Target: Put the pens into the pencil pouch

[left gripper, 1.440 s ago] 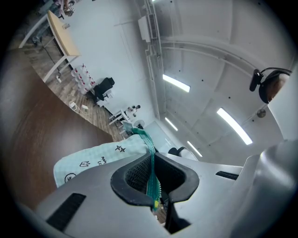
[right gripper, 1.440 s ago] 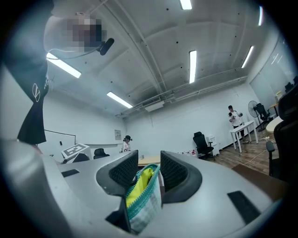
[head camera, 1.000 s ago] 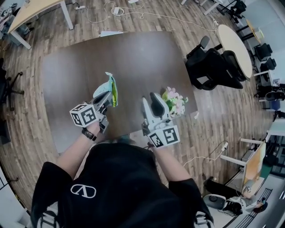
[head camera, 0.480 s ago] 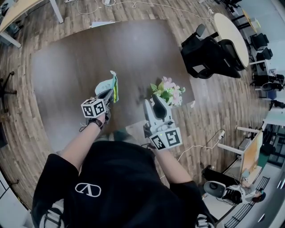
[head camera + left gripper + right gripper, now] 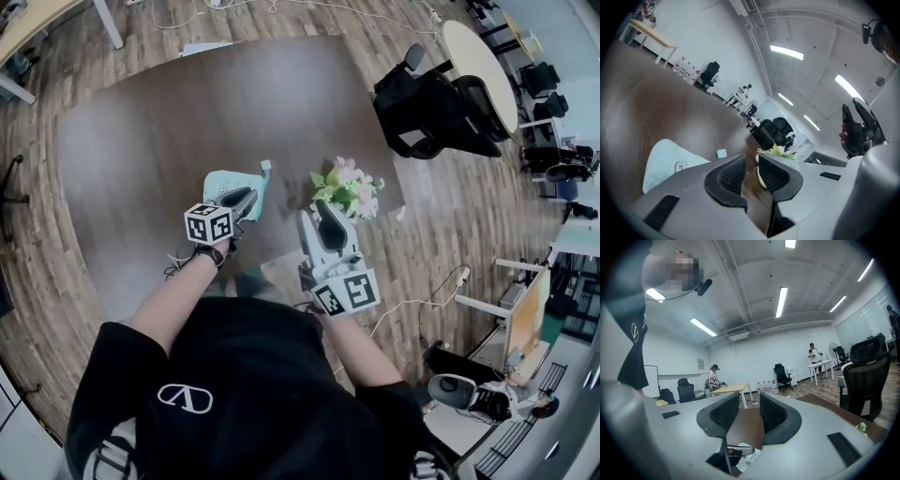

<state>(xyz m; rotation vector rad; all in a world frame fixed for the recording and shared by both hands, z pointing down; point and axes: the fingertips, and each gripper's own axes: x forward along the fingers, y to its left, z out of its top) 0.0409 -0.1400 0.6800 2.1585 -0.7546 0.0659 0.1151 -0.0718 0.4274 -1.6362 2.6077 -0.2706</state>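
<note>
Your left gripper (image 5: 751, 161) had its jaws slightly parted, having just been opening, with nothing between them. It hung low over the dark brown table (image 5: 141, 141), which reads as leaving the pale blue fabric pencil pouch (image 5: 228, 182) flat on the wood, ready for loading. That pouch lay just beside the jaws, toward ten o'clock from their tips in the left gripper view. Your right gripper (image 5: 323, 214) waited unclenched and empty at three o'clock, near the pink-and-white flower bunch (image 5: 349, 190); no pens showed anywhere.

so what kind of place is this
Probably an open-plan office: black swivel chairs beside a round table, with long ceiling strip lights overhead.
</note>
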